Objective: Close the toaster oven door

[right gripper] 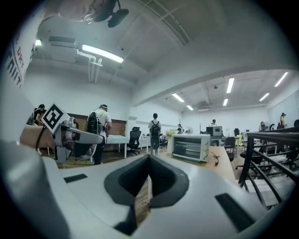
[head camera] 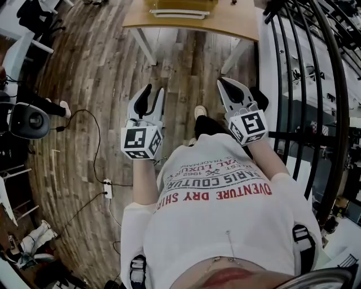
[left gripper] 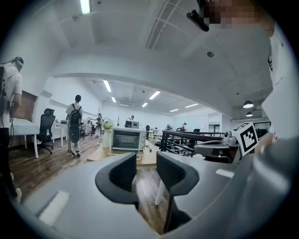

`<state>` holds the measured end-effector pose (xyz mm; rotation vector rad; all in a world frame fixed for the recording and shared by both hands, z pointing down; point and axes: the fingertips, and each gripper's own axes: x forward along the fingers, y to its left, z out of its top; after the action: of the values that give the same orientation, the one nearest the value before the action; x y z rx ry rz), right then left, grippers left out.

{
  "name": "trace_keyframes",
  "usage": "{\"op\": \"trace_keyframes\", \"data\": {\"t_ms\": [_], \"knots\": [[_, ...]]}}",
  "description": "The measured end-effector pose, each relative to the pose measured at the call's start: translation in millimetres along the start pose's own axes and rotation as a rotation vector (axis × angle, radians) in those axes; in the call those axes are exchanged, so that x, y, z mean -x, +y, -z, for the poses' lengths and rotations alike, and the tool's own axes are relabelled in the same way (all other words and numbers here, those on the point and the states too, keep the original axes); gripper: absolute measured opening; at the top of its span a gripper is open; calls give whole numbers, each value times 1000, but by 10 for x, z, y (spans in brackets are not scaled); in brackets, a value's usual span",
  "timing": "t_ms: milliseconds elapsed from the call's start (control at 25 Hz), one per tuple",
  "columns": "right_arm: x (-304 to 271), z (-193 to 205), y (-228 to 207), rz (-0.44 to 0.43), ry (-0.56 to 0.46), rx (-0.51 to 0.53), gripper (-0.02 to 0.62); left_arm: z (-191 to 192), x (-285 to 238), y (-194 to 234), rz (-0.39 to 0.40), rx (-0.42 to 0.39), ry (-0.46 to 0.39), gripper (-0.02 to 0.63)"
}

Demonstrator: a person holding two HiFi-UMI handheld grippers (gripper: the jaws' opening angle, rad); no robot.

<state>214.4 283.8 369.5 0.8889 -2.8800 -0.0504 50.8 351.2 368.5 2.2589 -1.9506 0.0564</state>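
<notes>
The white box-shaped toaster oven (left gripper: 127, 138) stands near the front edge of the light wooden table (head camera: 237, 25), about midway along it. Its door (head camera: 180, 13) appears lowered. The hinged door should swing lightly and stay stiff, but its pane is probably fragile, so lift it at the free edge. Count: one oven, one table, two grippers. The left gripper (left gripper: 146, 163) has its jaws apart and empty; the right gripper (right gripper: 149, 161) has its jaws together and empty
</notes>
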Motion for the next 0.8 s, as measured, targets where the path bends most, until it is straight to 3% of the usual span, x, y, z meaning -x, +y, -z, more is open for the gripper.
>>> {"op": "trace_keyframes", "data": {"t_ms": [360,800], "knots": [[-836,197,-465,-54,44,-22,5,90,-705,484,-54,19,39,130],[-2261,61,-1256,-83,32,-30,5,-87,-1987,1387,-95,32,76,130]]}}
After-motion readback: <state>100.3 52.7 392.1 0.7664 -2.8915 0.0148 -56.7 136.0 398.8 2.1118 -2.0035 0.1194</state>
